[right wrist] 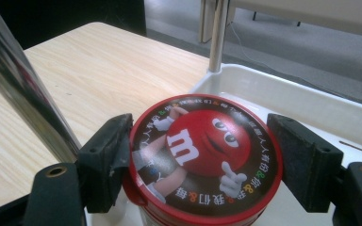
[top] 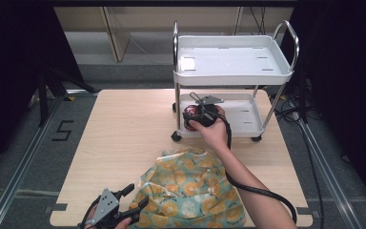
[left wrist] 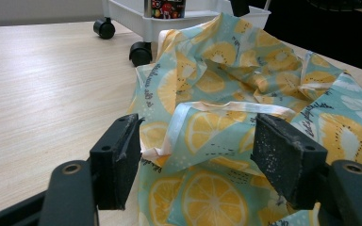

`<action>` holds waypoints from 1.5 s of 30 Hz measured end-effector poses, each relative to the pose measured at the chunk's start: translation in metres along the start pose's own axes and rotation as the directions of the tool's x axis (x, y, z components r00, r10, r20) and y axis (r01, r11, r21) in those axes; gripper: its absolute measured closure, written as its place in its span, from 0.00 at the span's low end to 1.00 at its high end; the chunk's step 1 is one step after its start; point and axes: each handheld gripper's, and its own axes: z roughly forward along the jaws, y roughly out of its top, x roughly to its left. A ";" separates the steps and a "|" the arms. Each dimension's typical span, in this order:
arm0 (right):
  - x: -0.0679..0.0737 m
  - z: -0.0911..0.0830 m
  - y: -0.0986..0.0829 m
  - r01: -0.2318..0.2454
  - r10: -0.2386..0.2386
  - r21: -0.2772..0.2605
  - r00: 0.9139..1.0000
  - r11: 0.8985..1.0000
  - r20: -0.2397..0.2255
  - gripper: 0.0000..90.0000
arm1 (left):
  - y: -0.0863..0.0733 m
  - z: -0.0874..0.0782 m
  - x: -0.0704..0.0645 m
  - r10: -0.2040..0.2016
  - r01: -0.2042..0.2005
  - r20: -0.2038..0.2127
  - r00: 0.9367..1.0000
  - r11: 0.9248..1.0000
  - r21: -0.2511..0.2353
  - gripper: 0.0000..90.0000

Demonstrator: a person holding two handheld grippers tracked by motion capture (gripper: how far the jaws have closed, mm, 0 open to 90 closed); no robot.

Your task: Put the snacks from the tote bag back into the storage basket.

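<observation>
A red M&M's can stands upright in the near left corner of the white cart's lower tray. My right gripper is shut on it, one jaw on each side below the lid. From above, the right gripper and can sit just inside the tray's edge. A crumpled lemon-print cloth bag lies at the table's front. My left gripper stands open at the bag's left edge. Its jaws straddle a pale strap of the bag without touching it.
The two-tier wheeled cart stands on the far right of the wooden table. Its chrome post runs close beside my right gripper. Its castors rest just beyond the bag. Bare wood lies to the left.
</observation>
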 end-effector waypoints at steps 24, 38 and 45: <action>0.009 0.007 -0.012 -0.006 0.007 0.029 1.000 1.000 -0.014 0.30 | 0.000 0.000 0.000 -0.007 0.007 0.000 1.000 1.000 -0.001 0.36; 0.012 0.006 -0.013 0.024 -0.023 0.033 0.999 0.999 -0.027 0.30 | 0.000 0.001 0.000 -0.007 0.007 0.004 1.000 1.000 -0.004 0.36; 0.013 0.006 -0.015 0.019 -0.018 0.038 0.999 0.999 -0.027 0.30 | 0.000 0.001 0.000 -0.007 0.007 0.003 1.000 1.000 -0.003 0.36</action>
